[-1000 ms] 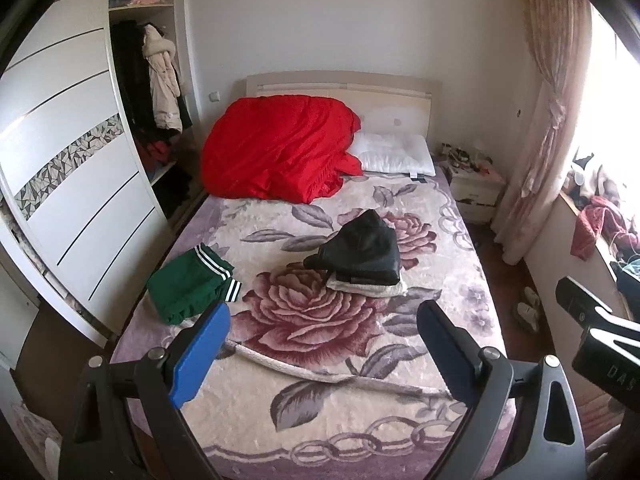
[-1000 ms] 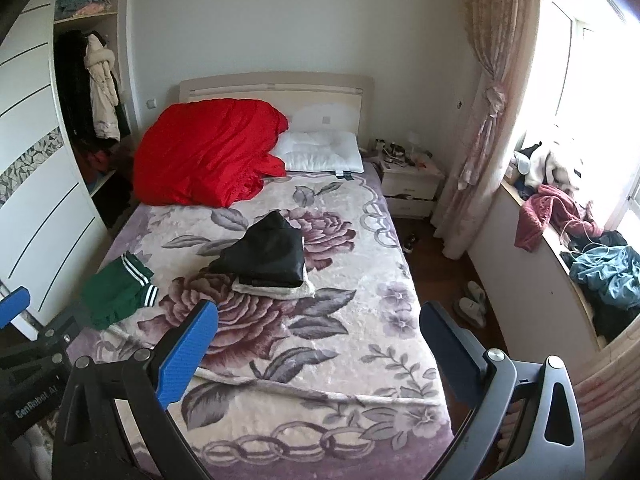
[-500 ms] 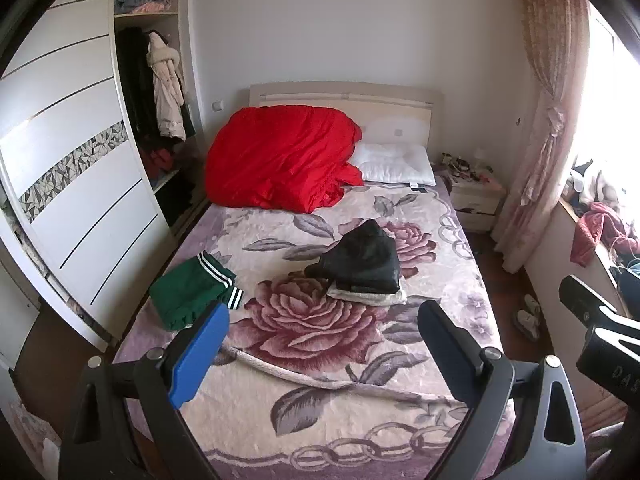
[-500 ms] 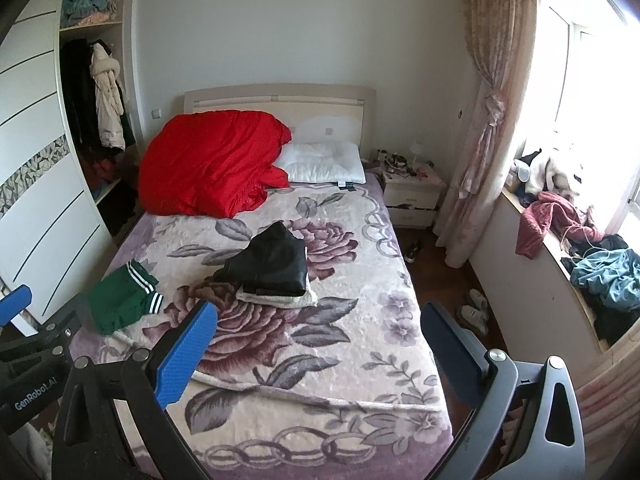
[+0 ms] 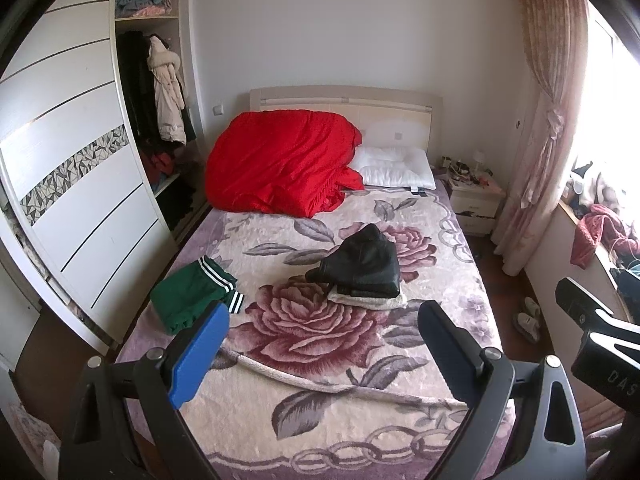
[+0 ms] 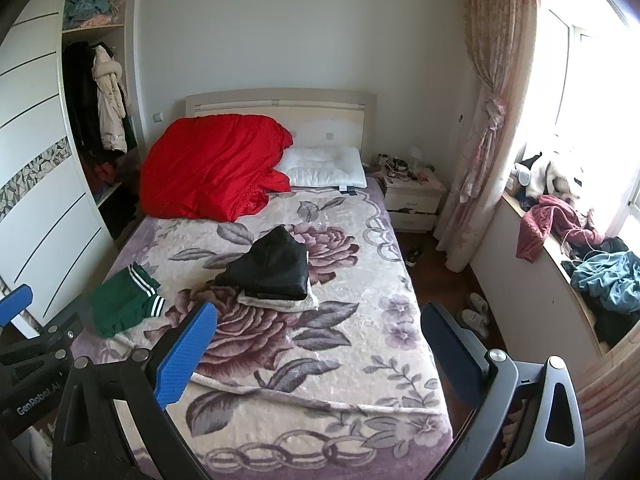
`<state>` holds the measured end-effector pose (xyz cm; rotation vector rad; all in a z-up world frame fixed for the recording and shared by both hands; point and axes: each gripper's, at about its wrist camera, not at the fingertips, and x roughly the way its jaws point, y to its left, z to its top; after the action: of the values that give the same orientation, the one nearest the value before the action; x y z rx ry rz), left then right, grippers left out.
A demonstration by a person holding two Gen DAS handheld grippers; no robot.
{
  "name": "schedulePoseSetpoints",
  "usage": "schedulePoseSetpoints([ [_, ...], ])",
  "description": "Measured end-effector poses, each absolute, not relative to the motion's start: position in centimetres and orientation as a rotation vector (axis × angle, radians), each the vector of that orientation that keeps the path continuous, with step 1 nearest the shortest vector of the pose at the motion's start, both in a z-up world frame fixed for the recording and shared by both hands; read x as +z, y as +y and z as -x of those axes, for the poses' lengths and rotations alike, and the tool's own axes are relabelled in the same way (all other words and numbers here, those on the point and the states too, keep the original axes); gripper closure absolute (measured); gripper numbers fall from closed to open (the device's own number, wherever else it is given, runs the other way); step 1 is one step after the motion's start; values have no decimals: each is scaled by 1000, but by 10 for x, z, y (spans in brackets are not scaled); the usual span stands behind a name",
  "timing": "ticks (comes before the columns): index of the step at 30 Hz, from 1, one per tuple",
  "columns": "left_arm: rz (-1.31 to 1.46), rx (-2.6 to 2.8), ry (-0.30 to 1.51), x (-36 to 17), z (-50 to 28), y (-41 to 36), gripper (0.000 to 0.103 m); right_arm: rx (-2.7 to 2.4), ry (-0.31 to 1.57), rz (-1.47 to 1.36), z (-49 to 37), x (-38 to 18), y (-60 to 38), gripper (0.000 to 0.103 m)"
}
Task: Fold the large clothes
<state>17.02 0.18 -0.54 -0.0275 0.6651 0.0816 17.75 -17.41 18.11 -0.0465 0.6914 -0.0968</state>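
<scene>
- The left claw (image 5: 322, 344) is hanging with its jaws spread wide and gripping nothing, above the foot of the bed (image 5: 344, 420).
- The right claw (image 6: 318, 350) is likewise standing apart and empty, just right of the left one.
- Ahead of both claws, a black garment (image 5: 362, 266) is lying folded on a pale folded piece (image 5: 372, 300) mid-bed; a green garment with white stripes (image 5: 192, 296) is sitting ahead and to the left, near the bed's edge.
- Judging by this, the person is standing between folds, picking the next item.
- Unfolded clothes (image 6: 608, 280) are lying heaped on the window ledge, off to the right; the next move is probably calling for fetching one and spreading it flat on the bed.
</scene>
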Motion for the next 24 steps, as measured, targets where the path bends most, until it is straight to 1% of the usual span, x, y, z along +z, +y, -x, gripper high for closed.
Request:
schedulePoseSetpoints([
  [24, 32, 86, 647, 12, -178, -1, 7, -94, 678, 43, -184, 187, -177, 0],
])
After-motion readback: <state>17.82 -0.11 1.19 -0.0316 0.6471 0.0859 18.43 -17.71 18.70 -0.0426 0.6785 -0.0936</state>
